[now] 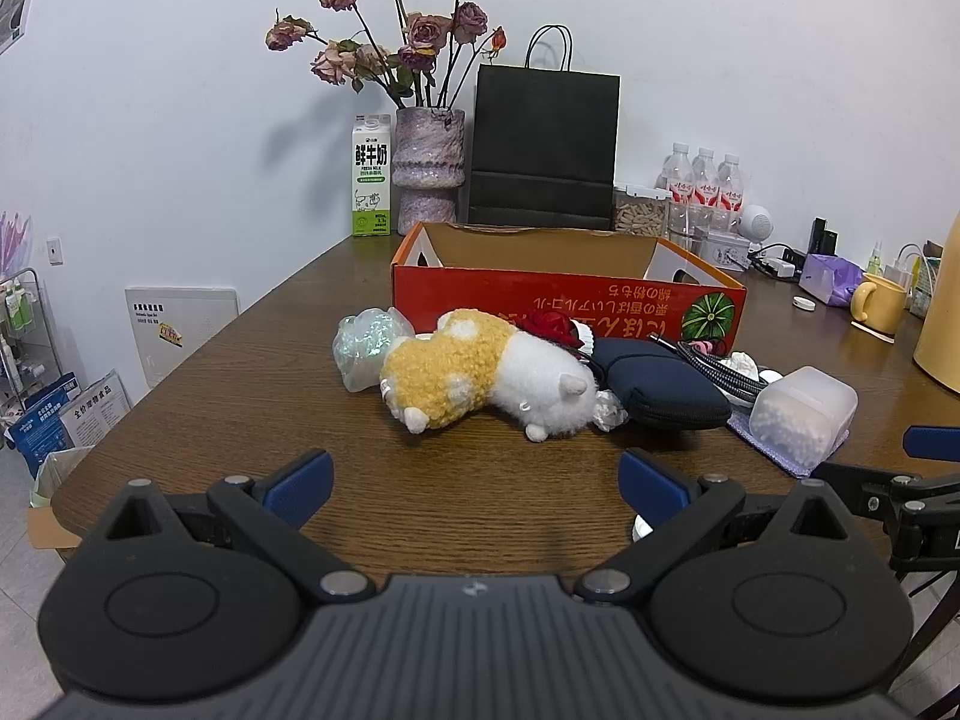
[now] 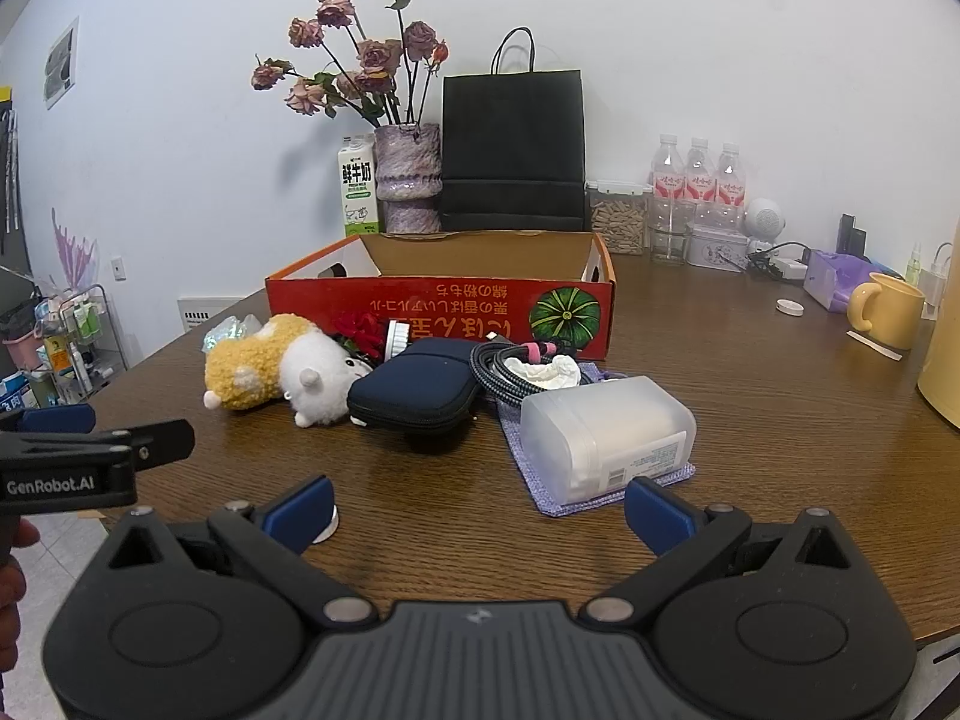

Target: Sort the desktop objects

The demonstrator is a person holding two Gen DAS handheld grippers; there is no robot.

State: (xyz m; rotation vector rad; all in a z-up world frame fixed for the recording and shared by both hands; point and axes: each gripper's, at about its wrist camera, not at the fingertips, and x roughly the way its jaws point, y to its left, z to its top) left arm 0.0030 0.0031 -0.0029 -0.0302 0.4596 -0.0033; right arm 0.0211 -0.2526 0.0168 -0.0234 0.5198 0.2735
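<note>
A red cardboard box [image 1: 540, 294] [image 2: 420, 306] stands open on the brown table. In front of it lie a yellow and white plush toy [image 1: 486, 372] [image 2: 276, 369], a navy zip pouch [image 1: 660, 384] [image 2: 414, 387], a coiled braided cable [image 1: 714, 372] [image 2: 504, 369], a translucent plastic container [image 1: 801, 411] [image 2: 606, 435] on a purple cloth [image 2: 540, 480], a red flower [image 1: 549, 324] [image 2: 360, 327] and a shiny bag [image 1: 366, 348]. My left gripper [image 1: 476, 483] is open and empty, before the plush. My right gripper [image 2: 478, 507] is open and empty, before the container.
A milk carton [image 1: 371, 174], a vase of dried roses [image 1: 429, 162], a black paper bag [image 1: 543, 144] and water bottles [image 1: 705, 180] stand at the back. A yellow mug [image 2: 888, 309] and a purple tissue pack [image 2: 831, 279] are at the right. A small white cap [image 2: 329, 525] lies by my right gripper's left finger.
</note>
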